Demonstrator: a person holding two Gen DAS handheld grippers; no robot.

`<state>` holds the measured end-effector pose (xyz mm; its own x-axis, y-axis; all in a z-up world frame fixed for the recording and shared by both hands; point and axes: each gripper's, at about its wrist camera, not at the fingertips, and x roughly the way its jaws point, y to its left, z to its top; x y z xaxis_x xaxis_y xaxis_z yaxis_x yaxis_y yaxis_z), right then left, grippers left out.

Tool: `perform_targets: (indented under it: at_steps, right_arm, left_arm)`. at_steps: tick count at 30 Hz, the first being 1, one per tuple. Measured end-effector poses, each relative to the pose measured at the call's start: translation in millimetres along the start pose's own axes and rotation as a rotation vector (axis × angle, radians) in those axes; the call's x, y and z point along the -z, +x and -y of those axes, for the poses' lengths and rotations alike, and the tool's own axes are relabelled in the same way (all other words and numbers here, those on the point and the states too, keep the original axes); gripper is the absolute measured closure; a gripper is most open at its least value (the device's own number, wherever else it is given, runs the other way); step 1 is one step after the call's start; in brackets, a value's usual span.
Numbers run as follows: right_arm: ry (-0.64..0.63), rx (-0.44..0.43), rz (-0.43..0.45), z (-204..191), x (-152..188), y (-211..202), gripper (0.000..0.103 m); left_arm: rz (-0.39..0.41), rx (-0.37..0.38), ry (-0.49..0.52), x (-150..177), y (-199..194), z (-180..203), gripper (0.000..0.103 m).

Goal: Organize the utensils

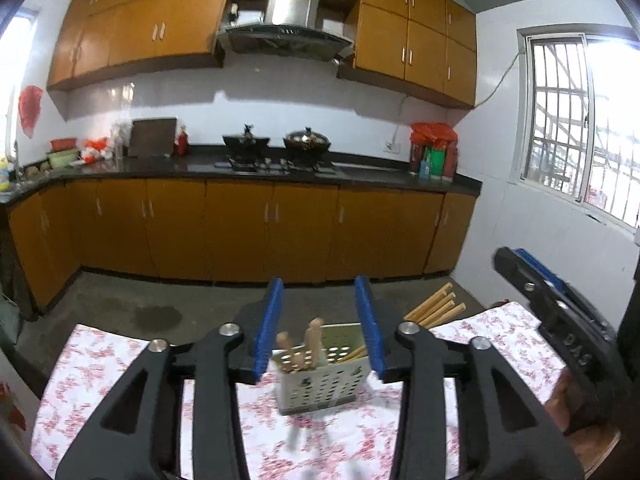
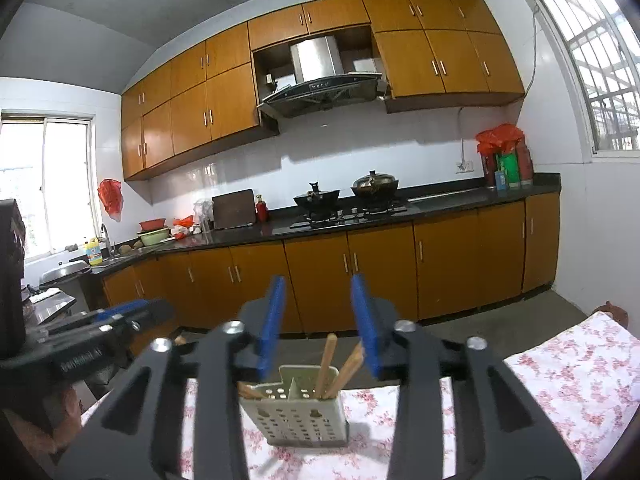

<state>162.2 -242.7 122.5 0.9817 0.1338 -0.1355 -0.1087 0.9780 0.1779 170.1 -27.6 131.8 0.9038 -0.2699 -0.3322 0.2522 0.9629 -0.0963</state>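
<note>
A white perforated utensil holder stands on the floral-cloth table, right in front of my left gripper, which is open and empty above it. It holds wooden-handled utensils on one side and chopsticks on the other. A bundle of wooden chopsticks lies on the table's far edge. The right gripper shows at the right. In the right wrist view the holder sits below my open, empty right gripper, with chopsticks standing in it. The left gripper shows at the left.
Beyond the table is bare concrete floor and orange base cabinets under a dark counter with two woks on a stove. A barred window is on the right wall. The table cloth extends to the right.
</note>
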Motion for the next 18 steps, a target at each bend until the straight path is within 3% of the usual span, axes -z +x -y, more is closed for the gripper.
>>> perform_targets:
  at_steps: [1, 3, 5, 7, 8, 12, 18]
  right_arm:
    - [-0.007, 0.002, 0.000, -0.4, 3.2, -9.2, 0.051]
    - [-0.018, 0.000, -0.004, -1.3, 11.1, -25.5, 0.035]
    - [-0.042, 0.000, -0.013, -5.7, 24.2, -43.0, 0.013]
    - [-0.074, 0.014, -0.016, -11.2, 38.8, -57.6, 0.006]
    - [-0.097, 0.024, -0.022, -14.7, 47.7, -64.8, 0.004]
    - [-0.135, 0.050, -0.089, -23.6, 77.5, -80.0, 0.004]
    - [-0.145, 0.102, -0.139, -22.6, 115.4, -95.1, 0.004]
  left_arm:
    - [0.009, -0.015, 0.009, 3.9, -7.0, -1.3, 0.052]
    - [0.020, -0.051, 0.023, 14.2, -19.7, -4.2, 0.034]
    - [0.040, -0.090, 0.039, 32.3, -37.7, -6.5, 0.020]
    - [0.056, -0.130, 0.061, 48.0, -50.9, -6.5, 0.008]
    - [0.067, -0.147, 0.069, 53.9, -56.5, -5.7, 0.003]
    - [0.082, -0.218, 0.089, 84.2, -74.9, -2.8, 0.002]
    - [0.046, -0.201, 0.079, 116.9, -82.2, -2.2, 0.002]
